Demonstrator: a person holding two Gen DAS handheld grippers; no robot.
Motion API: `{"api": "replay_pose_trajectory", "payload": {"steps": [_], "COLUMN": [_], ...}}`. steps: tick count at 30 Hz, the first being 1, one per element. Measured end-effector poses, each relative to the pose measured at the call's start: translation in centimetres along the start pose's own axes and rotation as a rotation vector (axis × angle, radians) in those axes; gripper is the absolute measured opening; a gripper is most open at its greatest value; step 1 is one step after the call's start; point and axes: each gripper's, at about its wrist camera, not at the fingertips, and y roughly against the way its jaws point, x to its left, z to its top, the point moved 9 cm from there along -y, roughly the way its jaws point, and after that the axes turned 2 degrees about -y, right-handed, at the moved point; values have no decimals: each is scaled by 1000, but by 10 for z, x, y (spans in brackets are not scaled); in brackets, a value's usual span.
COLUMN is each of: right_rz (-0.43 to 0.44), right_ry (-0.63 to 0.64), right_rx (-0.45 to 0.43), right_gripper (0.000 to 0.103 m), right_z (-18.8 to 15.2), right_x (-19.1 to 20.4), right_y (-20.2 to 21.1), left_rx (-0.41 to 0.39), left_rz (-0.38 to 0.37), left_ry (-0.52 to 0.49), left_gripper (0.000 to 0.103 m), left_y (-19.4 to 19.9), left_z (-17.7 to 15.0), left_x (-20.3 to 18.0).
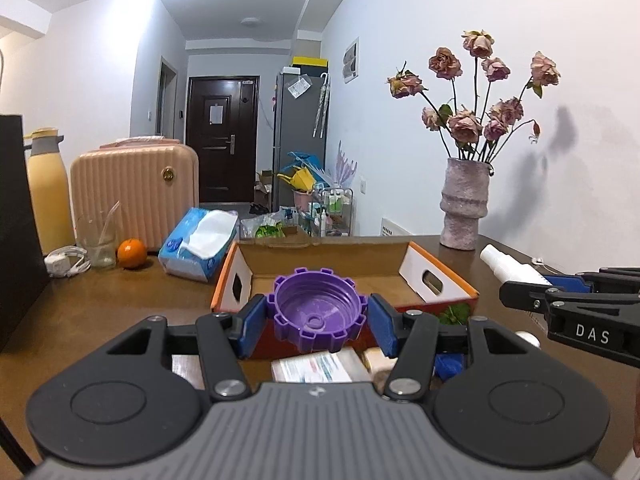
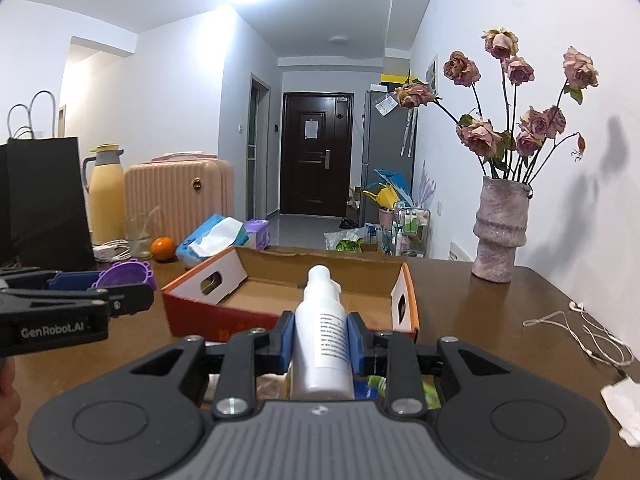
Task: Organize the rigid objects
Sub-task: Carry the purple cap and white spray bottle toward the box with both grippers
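My left gripper is shut on a purple notched cap, its hollow side facing the camera, held just in front of the open cardboard box. My right gripper is shut on a white spray bottle with a printed label, nozzle pointing at the box. The bottle and right gripper show at the right in the left wrist view. The cap and left gripper show at the left in the right wrist view. The box's inside looks bare.
On the brown table: a vase of dried roses back right, a tissue pack, an orange, a glass, a yellow thermos, a pink suitcase, a black bag. White earphones lie right. Small packets lie under my left gripper.
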Motion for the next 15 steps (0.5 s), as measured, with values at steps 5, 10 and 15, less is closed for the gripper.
{"api": "replay_pose_trajectory", "payload": {"steps": [5,10,15], "right_rz": [11,30,50], "right_ry": [-1,-4,-14], "right_rx": [3,16,63], "right_gripper": [27,27,27], "right_z": [17,32,41], "right_x": [-11,-26,-41], "right_y": [-38,-84,-136], "left_rx": [-6,-21,24], "left_rz": [-7,-9,-40], "left_ry": [-6,-30,-13], "left_gripper": [56,56,56], "left_y": [-34,-68,-112], "left_z": [18,40,50], "left_x": [4,8,12]}}
